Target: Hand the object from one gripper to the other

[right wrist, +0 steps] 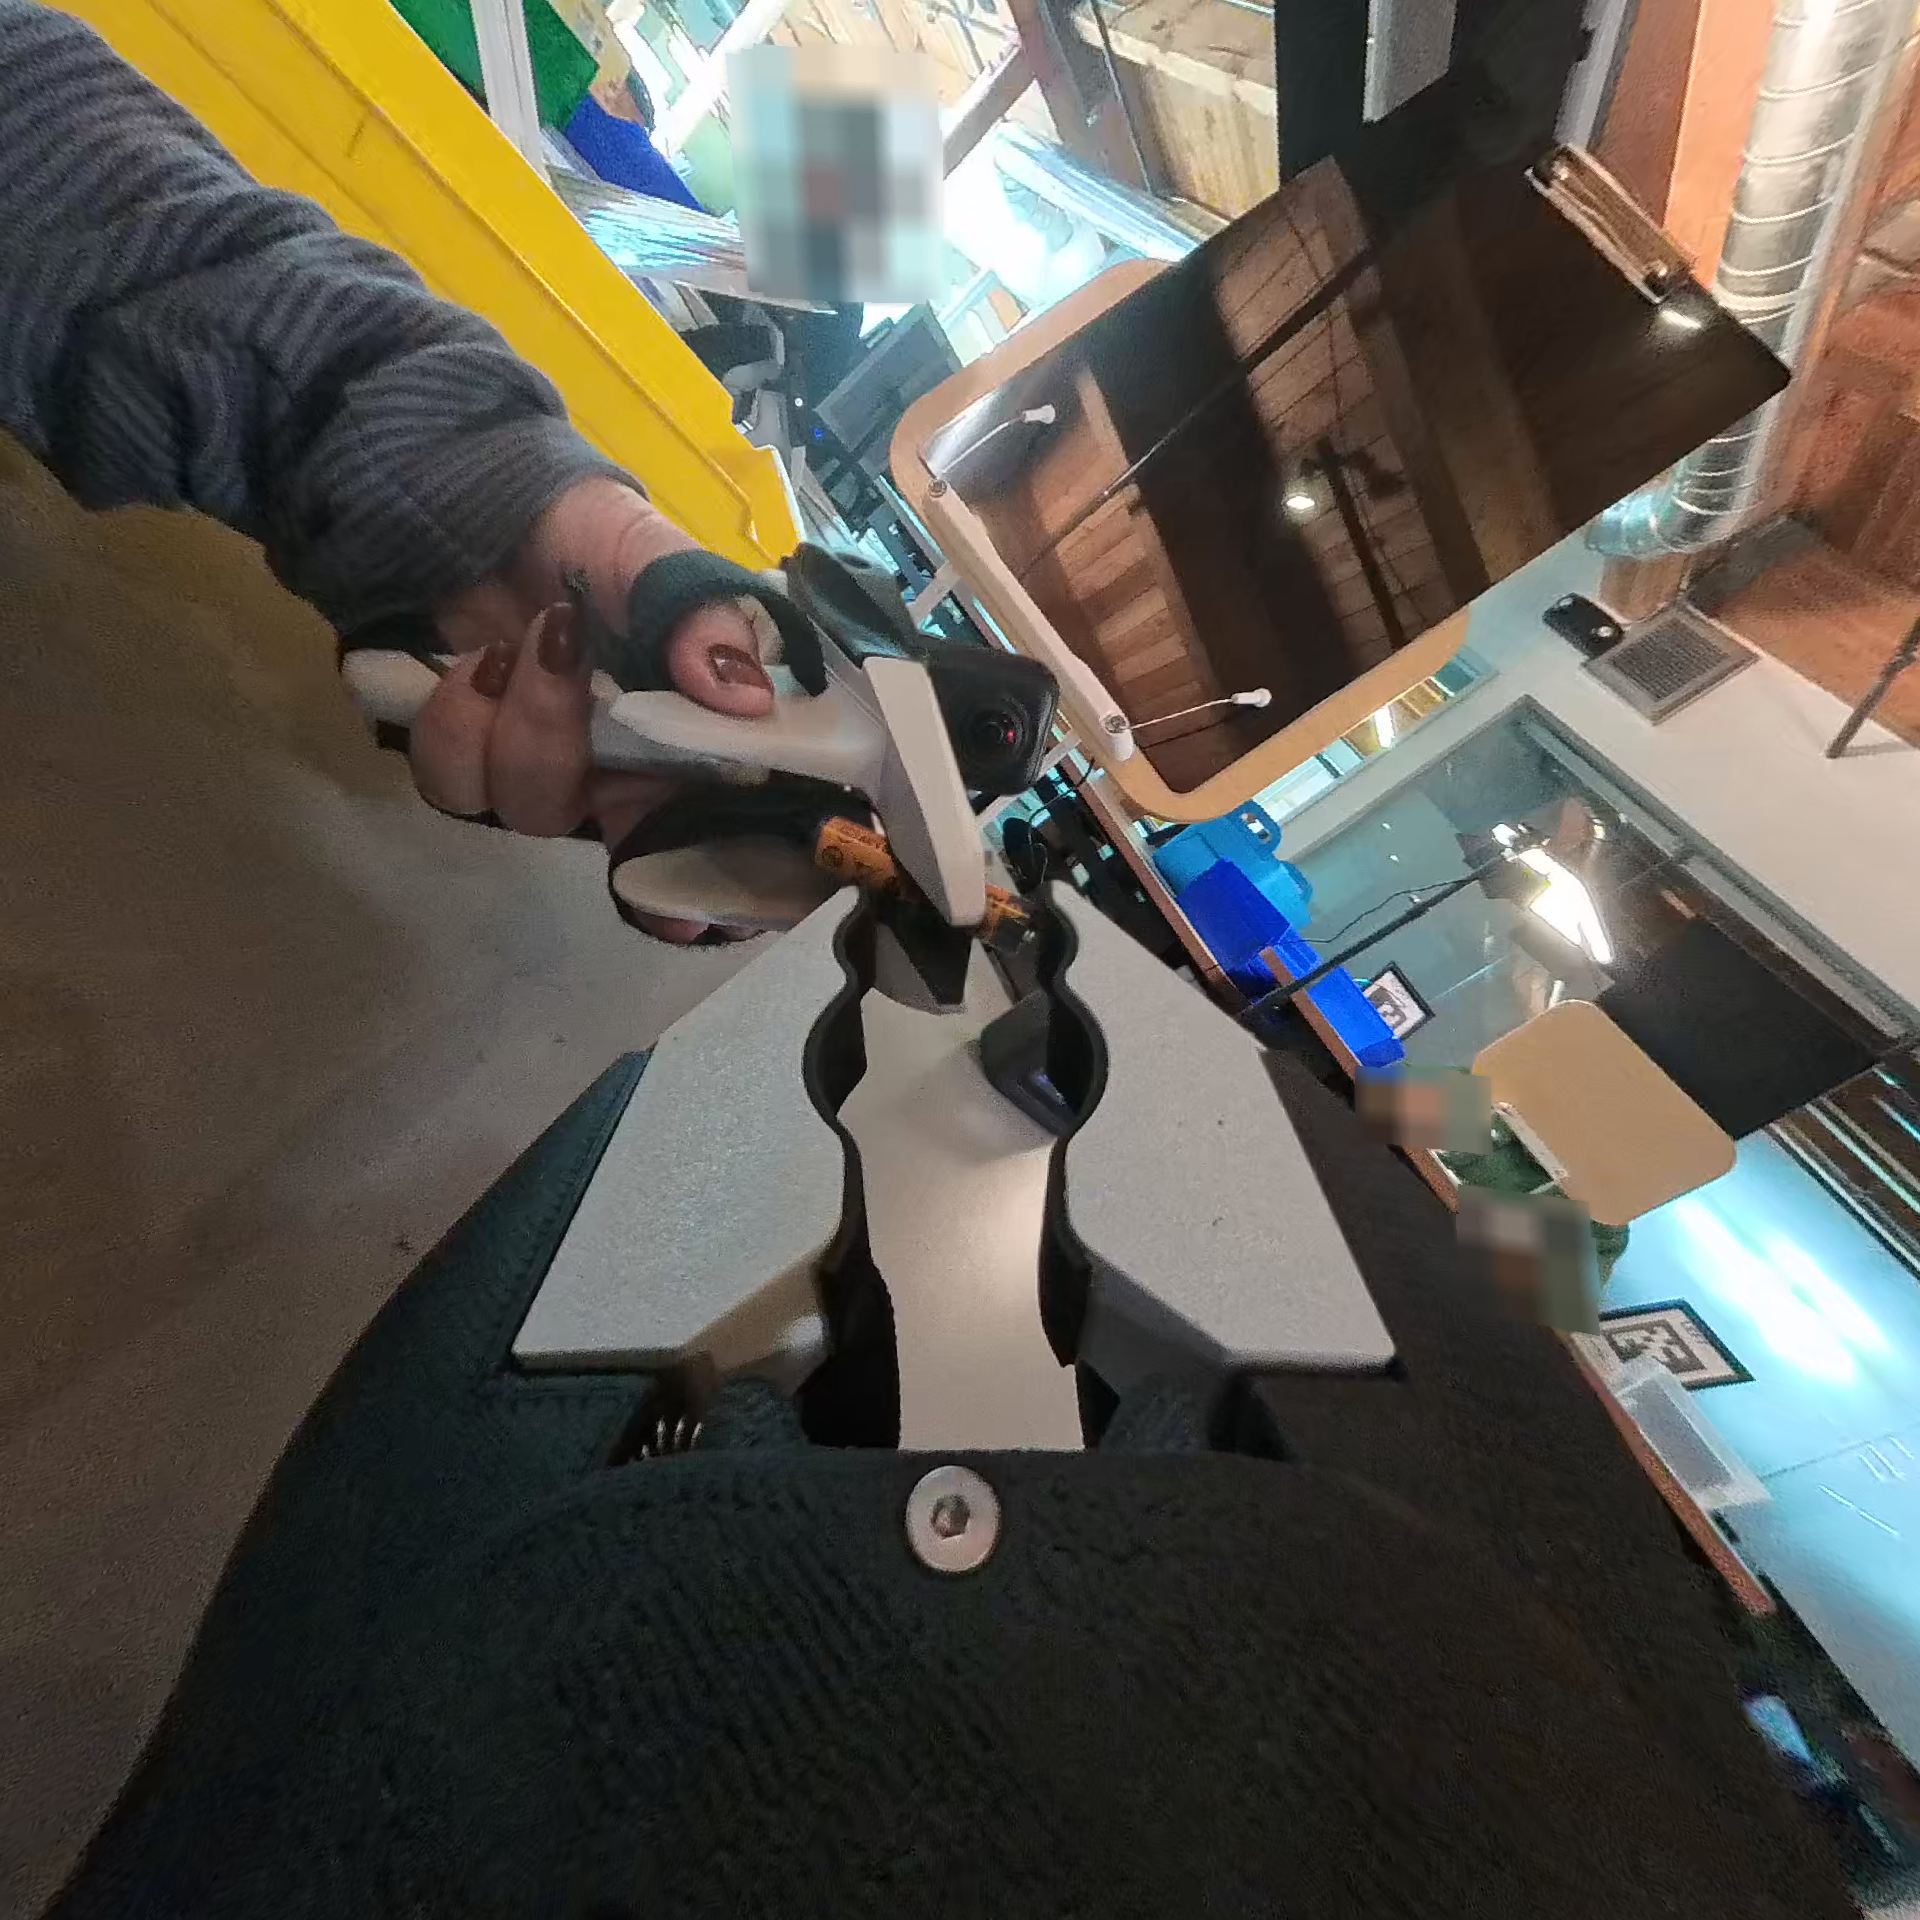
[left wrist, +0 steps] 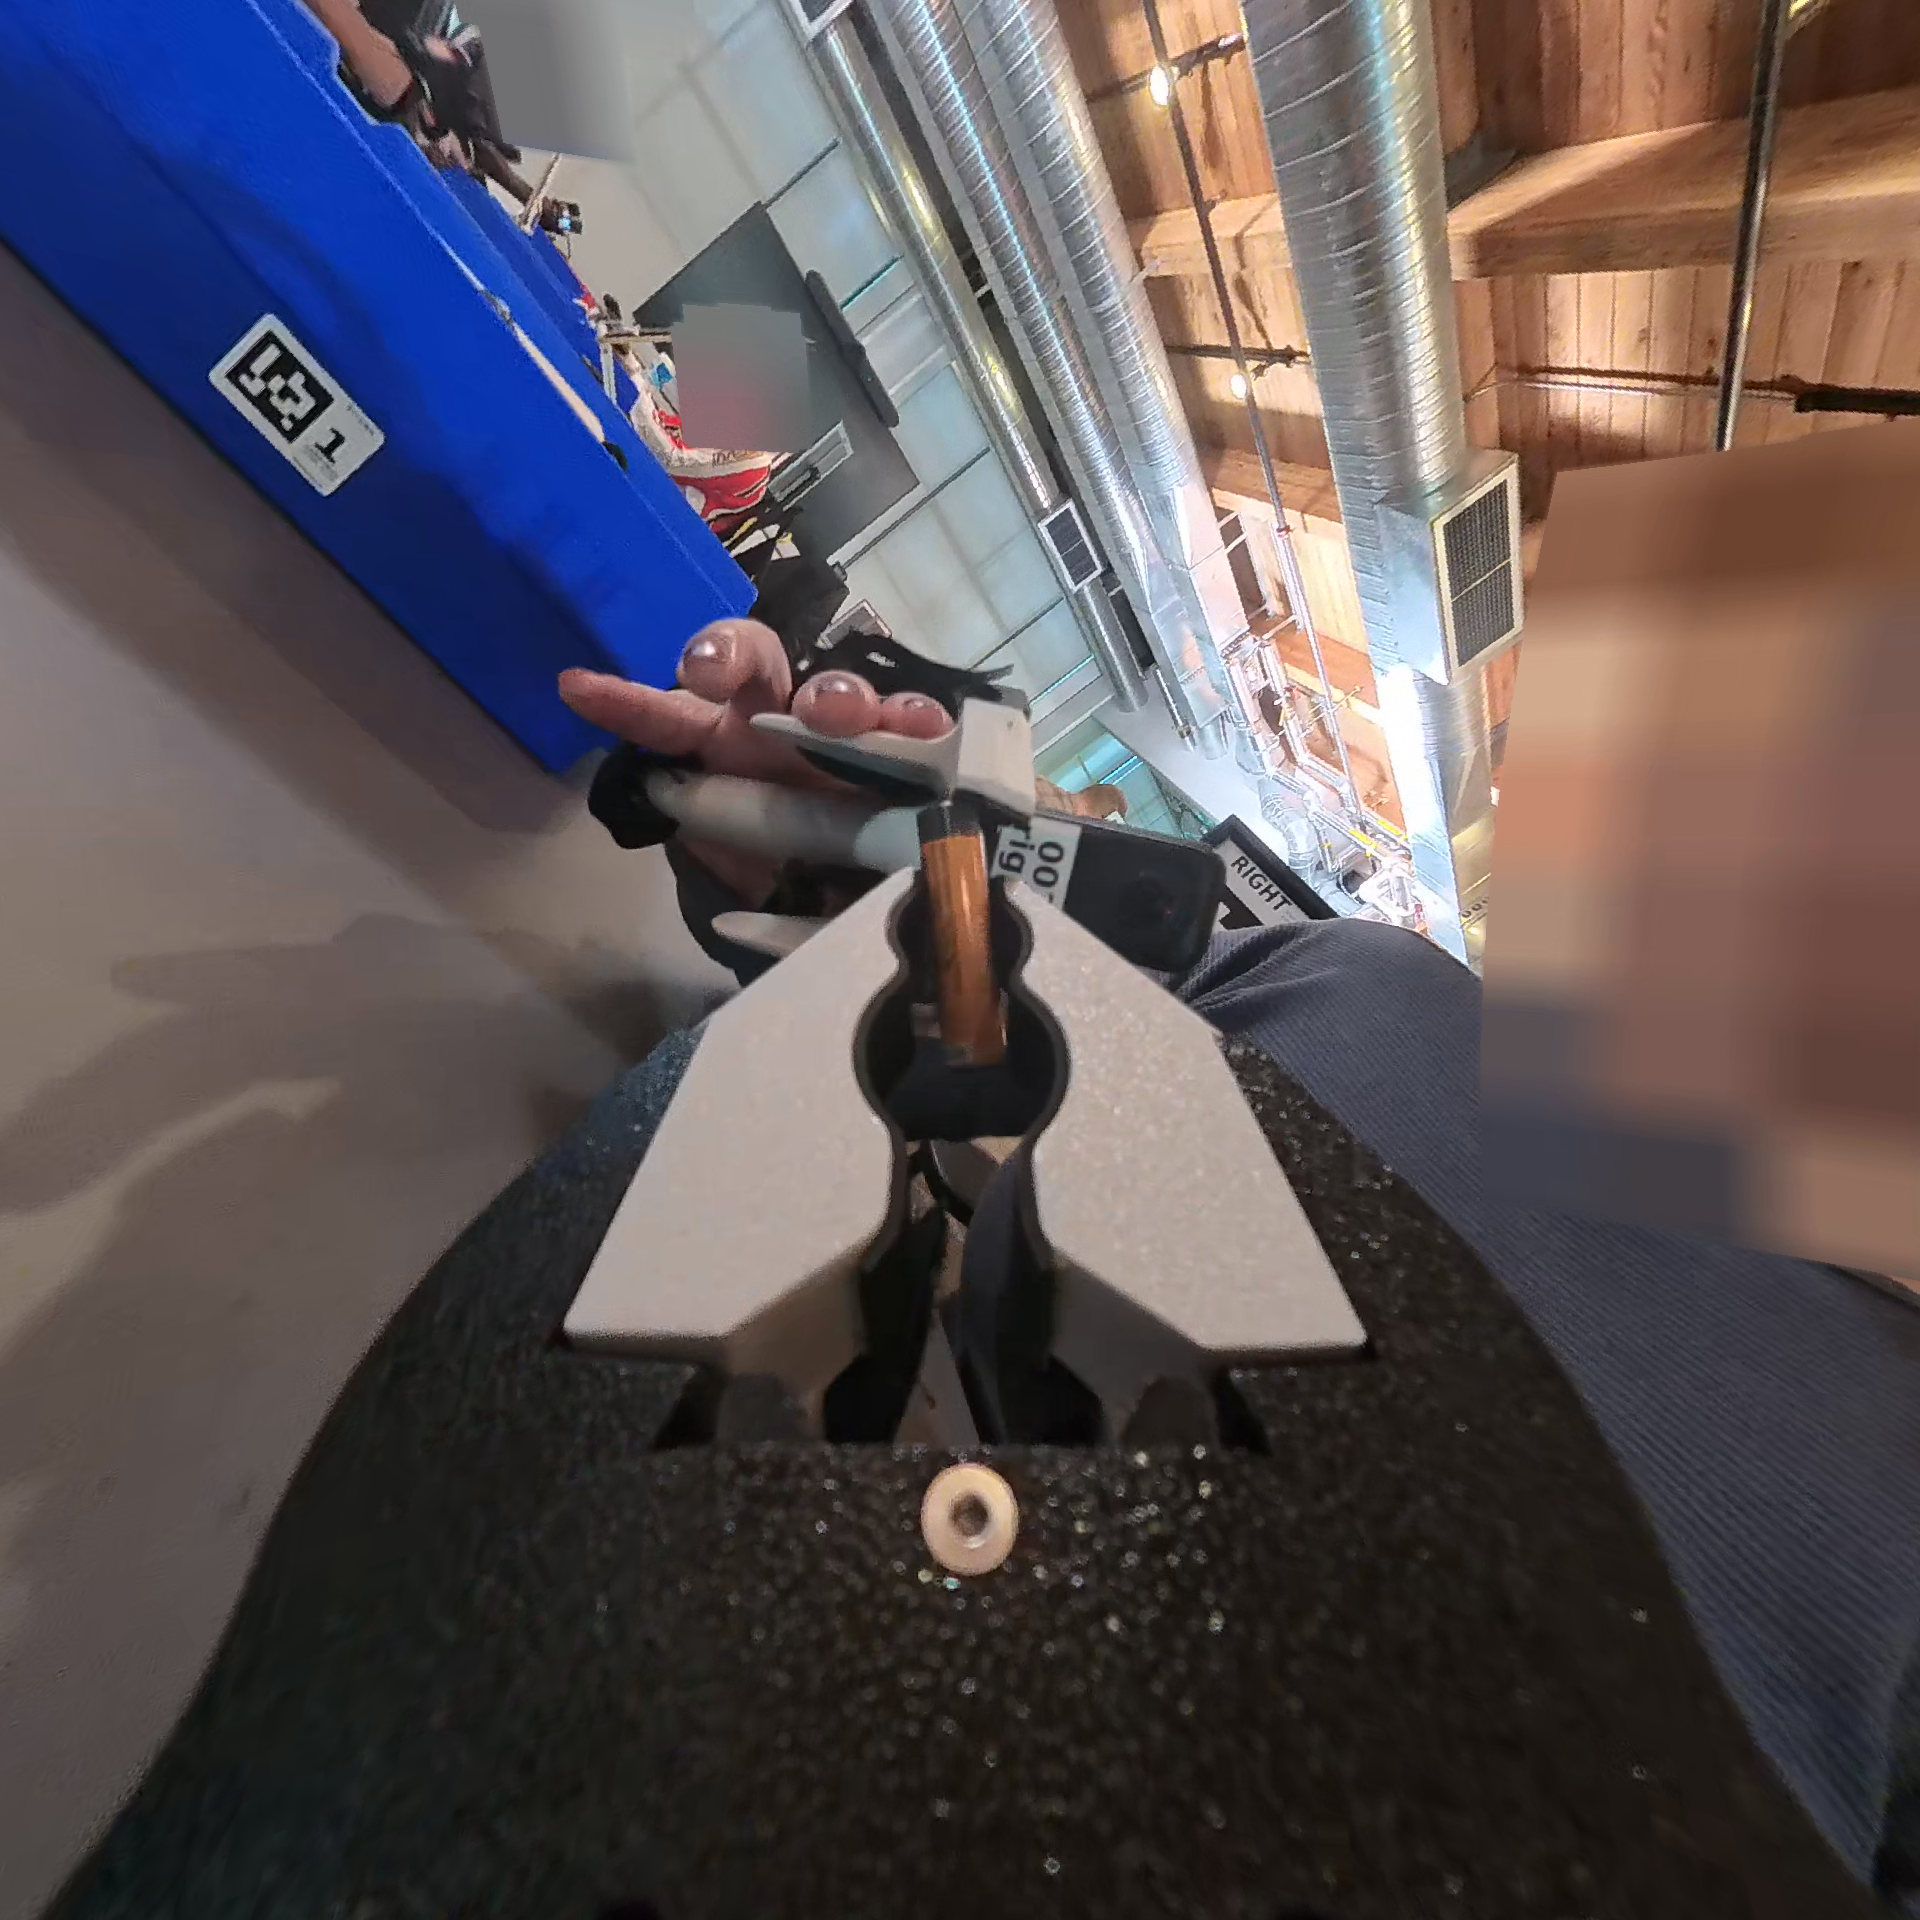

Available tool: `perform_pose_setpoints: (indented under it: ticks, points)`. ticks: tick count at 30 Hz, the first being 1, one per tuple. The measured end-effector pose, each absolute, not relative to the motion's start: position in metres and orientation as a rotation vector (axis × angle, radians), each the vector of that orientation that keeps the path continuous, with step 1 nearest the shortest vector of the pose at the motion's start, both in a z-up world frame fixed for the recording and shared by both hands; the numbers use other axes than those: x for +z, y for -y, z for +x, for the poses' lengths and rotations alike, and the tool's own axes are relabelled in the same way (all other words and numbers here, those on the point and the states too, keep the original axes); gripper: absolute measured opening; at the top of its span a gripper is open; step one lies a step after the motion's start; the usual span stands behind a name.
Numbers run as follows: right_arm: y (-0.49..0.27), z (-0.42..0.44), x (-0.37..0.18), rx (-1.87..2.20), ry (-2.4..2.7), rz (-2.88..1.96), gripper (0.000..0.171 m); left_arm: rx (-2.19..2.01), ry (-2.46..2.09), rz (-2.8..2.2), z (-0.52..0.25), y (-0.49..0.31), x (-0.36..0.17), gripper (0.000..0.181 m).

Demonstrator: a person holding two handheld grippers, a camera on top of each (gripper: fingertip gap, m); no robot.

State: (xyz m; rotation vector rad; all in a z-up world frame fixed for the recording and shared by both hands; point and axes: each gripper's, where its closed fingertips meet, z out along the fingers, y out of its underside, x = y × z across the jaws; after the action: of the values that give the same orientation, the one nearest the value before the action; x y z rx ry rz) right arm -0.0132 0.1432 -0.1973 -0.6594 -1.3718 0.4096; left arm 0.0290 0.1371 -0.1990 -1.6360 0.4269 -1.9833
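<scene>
A copper-orange battery (left wrist: 961, 935) stands between the fingers of my left gripper (left wrist: 961, 899), which is shut on it in the notched gap. Its far end reaches the grey fingers of my right gripper (left wrist: 914, 779), held by a hand just beyond. In the right wrist view, the battery (right wrist: 852, 852) shows crosswise in my left gripper (right wrist: 883, 873). One end of it pokes out between the tips of my right gripper (right wrist: 961, 914), whose jaws stand apart around it. Both grippers are raised above the beige table (left wrist: 156, 935).
A blue bin (left wrist: 364, 364) with a square marker tag stands on the table at the left. A yellow bin (right wrist: 468, 208) lies behind the left hand. A person's grey-blue sleeve (right wrist: 260, 312) and torso (left wrist: 1558, 1351) are close by. A glossy dark board (right wrist: 1299, 468) is beyond. Left and right tips are no more than a few centimetres apart.
</scene>
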Motion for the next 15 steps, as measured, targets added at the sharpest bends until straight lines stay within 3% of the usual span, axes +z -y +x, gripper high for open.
perform_pose_setpoints:
  ticks: [7,12,15]
  points:
    - [-0.148,-0.011,-0.195,0.623,1.331,-0.797,0.026,-1.667,-0.523,-1.62,0.02,-0.149,-0.199,0.007]
    - [-0.166,-0.004,-0.182,1.169,1.112,-1.138,0.041,-0.738,-0.815,-1.545,0.001,-0.172,-0.205,0.008]
    - [-0.171,-0.006,-0.191,1.357,1.07,-1.316,0.031,-0.09,-1.033,-1.405,-0.007,-0.181,-0.209,0.007]
